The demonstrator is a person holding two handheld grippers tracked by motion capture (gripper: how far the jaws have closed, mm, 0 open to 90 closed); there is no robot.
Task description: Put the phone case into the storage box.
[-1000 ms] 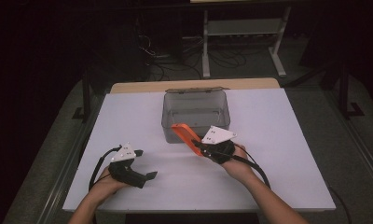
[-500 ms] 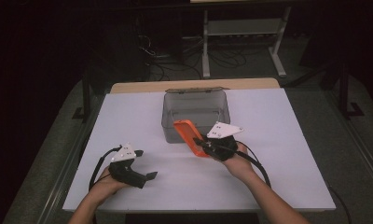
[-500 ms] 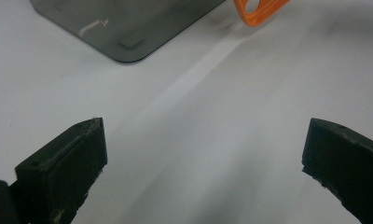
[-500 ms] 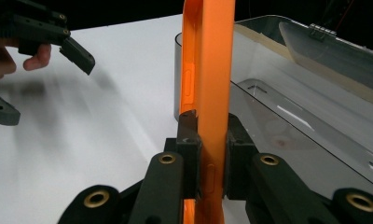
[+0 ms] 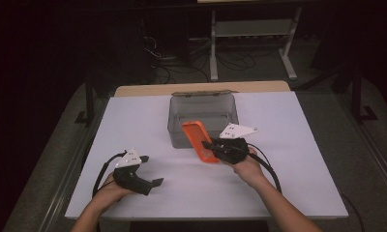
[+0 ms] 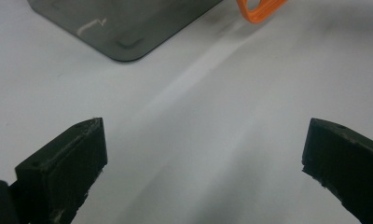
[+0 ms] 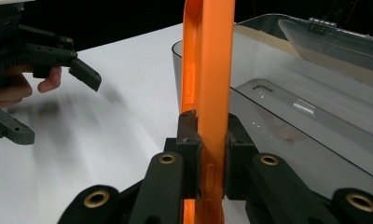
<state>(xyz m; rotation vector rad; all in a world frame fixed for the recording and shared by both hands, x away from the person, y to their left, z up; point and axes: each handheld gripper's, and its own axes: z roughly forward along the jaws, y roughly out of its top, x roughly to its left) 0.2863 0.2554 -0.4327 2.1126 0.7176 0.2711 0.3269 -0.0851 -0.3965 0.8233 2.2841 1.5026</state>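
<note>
An orange phone case (image 5: 199, 140) hangs tilted above the table, in front of a clear grey plastic bin (image 5: 182, 114). My right gripper (image 5: 212, 145) is shut on the case's near end; in the right gripper view the case (image 7: 208, 70) stands edge-on between the jaws of that gripper (image 7: 208, 158), its top level with the bin's rim (image 7: 310, 100). My left gripper (image 5: 155, 183) rests low at the front left of the table, jaws wide apart over bare table. The left gripper view shows that gripper (image 6: 203, 158) open, with the bin's corner (image 6: 128, 32) and a tip of the case (image 6: 259, 7) beyond.
The white table (image 5: 288, 183) has bare surface to the left, right and front of the bin. The bin's lid (image 5: 201, 93) is swung open behind it. A metal stand (image 5: 252, 34) and cables lie on the dark floor beyond the table.
My right gripper has lifted the orange case and tipped it more upright, bringing it up toward the bin's front wall. The left gripper has stayed where it was.
</note>
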